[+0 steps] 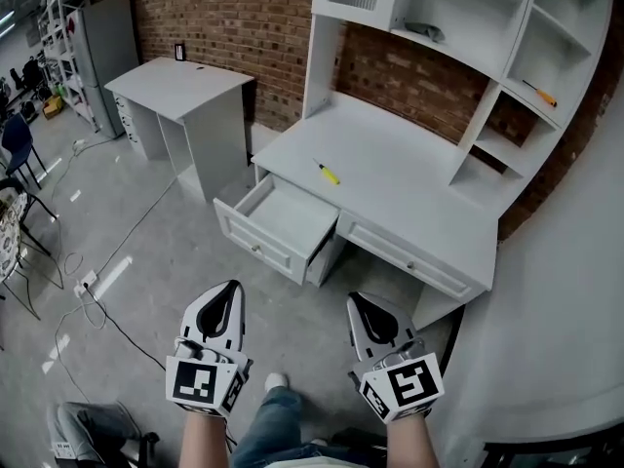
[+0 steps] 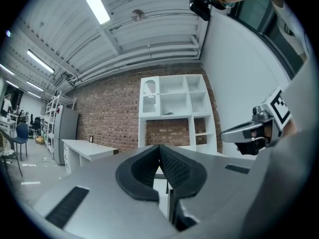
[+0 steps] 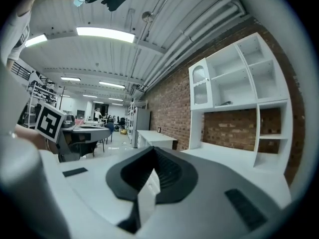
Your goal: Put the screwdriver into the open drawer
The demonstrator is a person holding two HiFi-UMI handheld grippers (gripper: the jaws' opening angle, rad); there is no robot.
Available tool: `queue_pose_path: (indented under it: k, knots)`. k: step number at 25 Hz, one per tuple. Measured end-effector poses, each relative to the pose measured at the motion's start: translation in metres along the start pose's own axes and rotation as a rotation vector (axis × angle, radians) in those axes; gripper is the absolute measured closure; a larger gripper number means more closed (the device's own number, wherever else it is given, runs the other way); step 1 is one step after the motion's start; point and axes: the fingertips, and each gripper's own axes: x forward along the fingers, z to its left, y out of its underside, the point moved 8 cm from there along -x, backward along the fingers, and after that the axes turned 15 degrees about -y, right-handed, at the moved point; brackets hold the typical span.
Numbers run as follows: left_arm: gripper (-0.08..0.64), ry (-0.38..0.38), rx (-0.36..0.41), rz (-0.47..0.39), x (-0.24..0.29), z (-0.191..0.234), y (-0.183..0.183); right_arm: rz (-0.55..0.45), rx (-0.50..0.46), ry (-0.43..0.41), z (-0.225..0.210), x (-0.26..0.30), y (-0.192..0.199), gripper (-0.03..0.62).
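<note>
A yellow-handled screwdriver (image 1: pixel 327 172) lies on the white desk top (image 1: pixel 390 178), just behind the open drawer (image 1: pixel 281 218), which looks empty. Both grippers hang low in the head view, over the floor and well short of the desk. My left gripper (image 1: pixel 234 286) has its jaws closed together with nothing between them; in the left gripper view (image 2: pixel 159 149) the black pads meet. My right gripper (image 1: pixel 354 300) is likewise shut and empty, its pads touching in the right gripper view (image 3: pixel 152 152). Both point toward the desk and its hutch (image 2: pixel 173 103).
A second white desk (image 1: pixel 180 88) stands at the left by the brick wall. An orange-handled tool (image 1: pixel 539 94) lies on a right hutch shelf, a grey object (image 1: pixel 425 31) on an upper one. Cables (image 1: pixel 102 310) and chairs (image 1: pixel 18 154) are on the floor at left.
</note>
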Motion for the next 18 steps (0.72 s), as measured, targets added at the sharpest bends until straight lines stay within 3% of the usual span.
queue_pose_path:
  k: [9, 14, 18]
  knots:
    - [0.546, 0.028, -0.027, 0.017, 0.107, 0.051, -0.002, 0.027, -0.022, 0.061, -0.053, 0.102, -0.017, 0.581]
    - [0.546, 0.052, -0.025, -0.004, 0.137, 0.062, -0.003, 0.045, -0.010, 0.085, -0.073, 0.125, -0.017, 0.581]
    - [0.546, 0.027, -0.037, 0.011, 0.157, 0.066, -0.002, 0.043, 0.007, 0.108, -0.092, 0.135, -0.015, 0.581]
